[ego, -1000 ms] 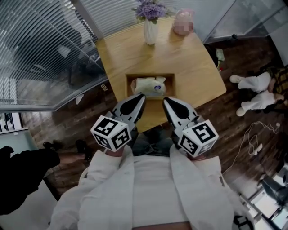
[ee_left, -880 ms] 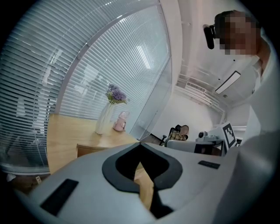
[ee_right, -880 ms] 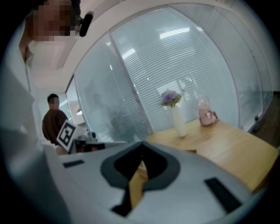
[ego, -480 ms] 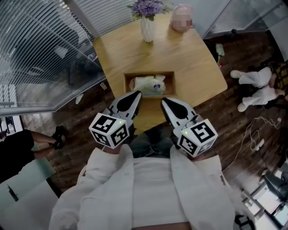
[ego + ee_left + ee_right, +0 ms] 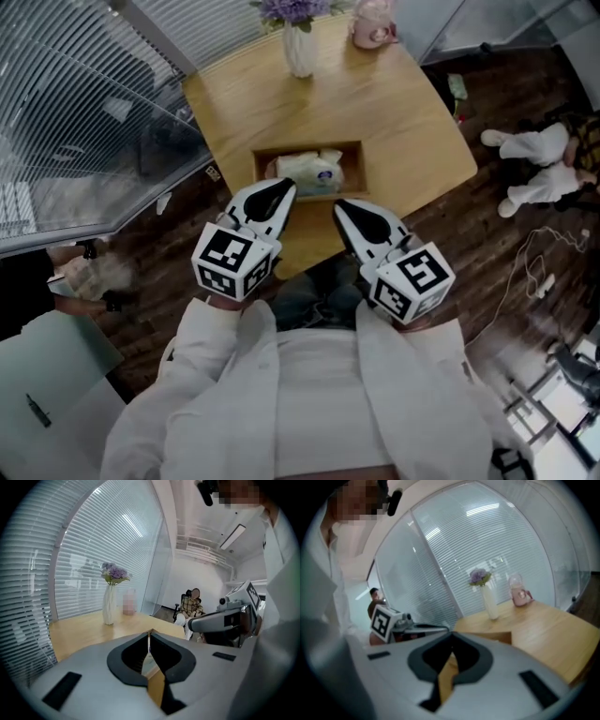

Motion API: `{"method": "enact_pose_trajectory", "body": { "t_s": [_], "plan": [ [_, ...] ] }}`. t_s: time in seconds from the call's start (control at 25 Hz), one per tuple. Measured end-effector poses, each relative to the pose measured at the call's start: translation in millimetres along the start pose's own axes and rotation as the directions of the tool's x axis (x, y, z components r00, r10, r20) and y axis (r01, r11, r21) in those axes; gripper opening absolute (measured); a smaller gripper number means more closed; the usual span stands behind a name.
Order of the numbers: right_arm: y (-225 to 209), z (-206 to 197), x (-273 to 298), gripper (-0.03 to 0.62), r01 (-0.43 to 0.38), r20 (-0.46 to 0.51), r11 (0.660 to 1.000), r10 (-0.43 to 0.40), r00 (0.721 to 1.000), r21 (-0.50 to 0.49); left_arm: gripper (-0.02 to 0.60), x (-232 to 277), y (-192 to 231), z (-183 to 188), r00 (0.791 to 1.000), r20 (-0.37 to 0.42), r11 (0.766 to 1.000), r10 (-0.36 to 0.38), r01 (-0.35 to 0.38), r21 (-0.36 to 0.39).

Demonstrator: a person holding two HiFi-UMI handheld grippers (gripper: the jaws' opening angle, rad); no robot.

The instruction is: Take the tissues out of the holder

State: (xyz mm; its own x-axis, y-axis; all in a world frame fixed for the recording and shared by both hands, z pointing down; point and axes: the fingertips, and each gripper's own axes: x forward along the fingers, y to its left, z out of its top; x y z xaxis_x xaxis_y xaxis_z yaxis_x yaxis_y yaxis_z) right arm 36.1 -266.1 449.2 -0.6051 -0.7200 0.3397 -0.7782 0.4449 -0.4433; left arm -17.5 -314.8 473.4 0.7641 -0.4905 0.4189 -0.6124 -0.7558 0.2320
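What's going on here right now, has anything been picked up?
Nothing yet. A person holds the left gripper and right gripper side by side, just short of the wooden holder on the table. Both are shut and empty. The tissue pack lies inside it, untouched.

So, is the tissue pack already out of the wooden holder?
No, the tissue pack lies inside the wooden holder on the table.
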Motion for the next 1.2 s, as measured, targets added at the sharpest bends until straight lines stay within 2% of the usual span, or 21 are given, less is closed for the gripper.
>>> {"method": "enact_pose_trajectory", "body": {
  "t_s": [0.12,0.32,0.56,0.64,0.8,0.88,1.0,1.2],
  "plan": [
    [-1,-1,1,0.011,0.003,-0.003,1.000,-0.003,1.000,0.015,0.009,7,3,-5,0.999,-0.046,0.998,0.015,-0.012,0.065],
    [-6,-3,0,0.011,0.014,-0.003,0.999,-0.014,1.000,0.033,0.025,19,5,-10,0.995,-0.104,0.993,0.012,0.001,0.122],
    [-12,-3,1,0.012,0.034,0.000,0.998,-0.034,0.999,0.051,0.025,30,12,-15,0.985,-0.167,0.969,0.046,-0.004,0.245],
    [-14,-4,0,0.012,0.039,-0.002,0.998,-0.039,0.999,0.056,0.078,34,10,-19,0.979,-0.198,0.959,0.042,0.016,0.282],
    [-19,-4,3,0.011,0.043,-0.003,0.997,-0.043,0.999,0.065,0.098,45,9,-27,0.968,-0.246,0.945,0.040,0.043,0.323],
    [-22,-3,4,0.012,0.043,-0.002,0.997,-0.043,0.999,0.067,0.098,49,11,-31,0.964,-0.261,0.935,0.053,0.044,0.352],
    [-24,-3,4,0.012,0.044,0.000,0.997,-0.044,0.999,0.070,0.098,51,14,-32,0.958,-0.272,0.907,0.087,0.037,0.419],
    [-23,-5,0,0.012,0.053,0.004,0.996,-0.053,0.999,0.071,0.097,53,13,-41,0.944,-0.315,0.872,0.097,0.071,0.484]
  ]
}}
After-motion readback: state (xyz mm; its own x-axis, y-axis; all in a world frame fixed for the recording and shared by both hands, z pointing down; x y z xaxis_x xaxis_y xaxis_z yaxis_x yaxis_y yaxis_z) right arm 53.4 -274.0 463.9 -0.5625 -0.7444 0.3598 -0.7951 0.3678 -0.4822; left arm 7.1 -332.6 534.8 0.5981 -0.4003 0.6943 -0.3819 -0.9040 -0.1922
